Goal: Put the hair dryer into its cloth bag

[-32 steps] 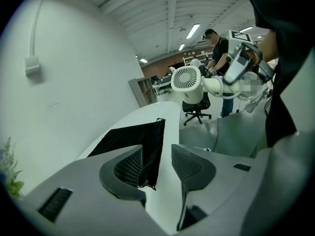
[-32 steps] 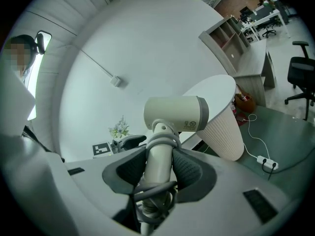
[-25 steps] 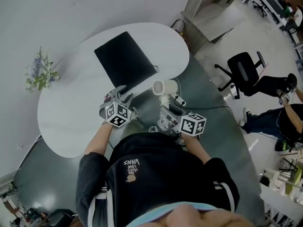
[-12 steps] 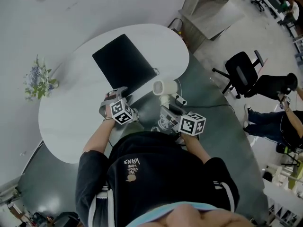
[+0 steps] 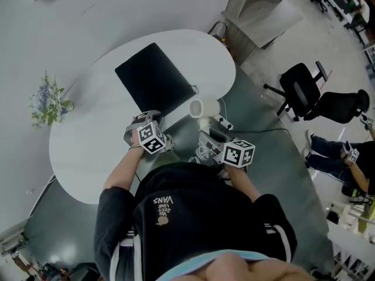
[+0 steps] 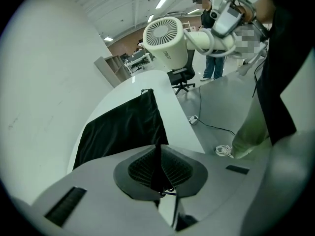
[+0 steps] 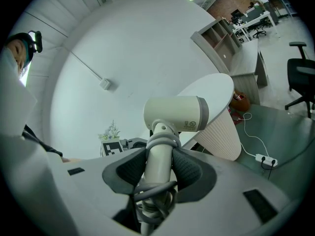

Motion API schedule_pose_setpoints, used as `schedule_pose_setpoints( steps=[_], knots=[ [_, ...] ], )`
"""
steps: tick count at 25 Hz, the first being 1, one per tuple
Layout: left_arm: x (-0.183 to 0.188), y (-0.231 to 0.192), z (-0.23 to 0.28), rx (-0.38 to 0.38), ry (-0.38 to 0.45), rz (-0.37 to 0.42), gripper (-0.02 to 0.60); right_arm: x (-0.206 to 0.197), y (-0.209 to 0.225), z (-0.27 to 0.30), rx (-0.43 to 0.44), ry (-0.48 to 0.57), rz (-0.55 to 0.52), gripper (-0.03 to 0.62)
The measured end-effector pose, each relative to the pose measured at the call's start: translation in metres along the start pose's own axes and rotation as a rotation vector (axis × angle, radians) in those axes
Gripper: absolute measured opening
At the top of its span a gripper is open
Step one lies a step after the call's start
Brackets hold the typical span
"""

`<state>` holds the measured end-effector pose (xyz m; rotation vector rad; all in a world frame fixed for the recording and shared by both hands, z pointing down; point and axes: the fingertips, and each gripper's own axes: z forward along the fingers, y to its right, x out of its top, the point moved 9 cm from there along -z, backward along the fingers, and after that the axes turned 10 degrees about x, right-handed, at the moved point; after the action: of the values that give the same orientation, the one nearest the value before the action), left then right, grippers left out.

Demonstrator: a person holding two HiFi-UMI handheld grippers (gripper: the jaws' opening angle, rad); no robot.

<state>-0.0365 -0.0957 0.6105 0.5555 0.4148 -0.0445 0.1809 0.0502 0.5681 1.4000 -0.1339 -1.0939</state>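
Left gripper (image 6: 160, 170) jaws just closing, now pinching cloth bag (image 5: 153, 78) near edge; bag flat on table (image 5: 82, 145), 11 o'clock from gripper. Right gripper (image 7: 160, 173) clamps hair dryer (image 5: 203, 108) handle, 3 o'clock. Lifting bag mouth likely next.

Head view: I look steeply down on the white table (image 5: 82, 145) from well above. Left gripper view: close behind its jaws, facing across the table over the cloth bag (image 6: 118, 127). Right gripper view: close behind its jaws, facing the hair dryer (image 7: 177, 113). All three share table and hair dryer.
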Motion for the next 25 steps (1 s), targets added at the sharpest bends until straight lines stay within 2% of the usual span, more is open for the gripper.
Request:
schedule_pose_setpoints(
  steps=[7,13,17,25],
  knots=[
    [0.002,-0.009,-0.005,0.012,0.021,-0.107,0.035,-0.002,0.001,0.004,-0.002,-0.043,-0.025,0.186],
    [0.003,-0.022,-0.016,0.018,0.074,-0.3,0.032,-0.005,0.002,0.012,-0.003,-0.104,-0.055,0.186],
    [0.003,-0.033,-0.024,0.038,0.103,-0.349,0.032,-0.006,0.003,0.02,-0.007,-0.143,-0.069,0.186],
    [0.008,-0.041,-0.034,0.031,0.159,-0.461,0.032,-0.011,0.007,0.041,-0.008,-0.237,-0.101,0.186]
  ],
)
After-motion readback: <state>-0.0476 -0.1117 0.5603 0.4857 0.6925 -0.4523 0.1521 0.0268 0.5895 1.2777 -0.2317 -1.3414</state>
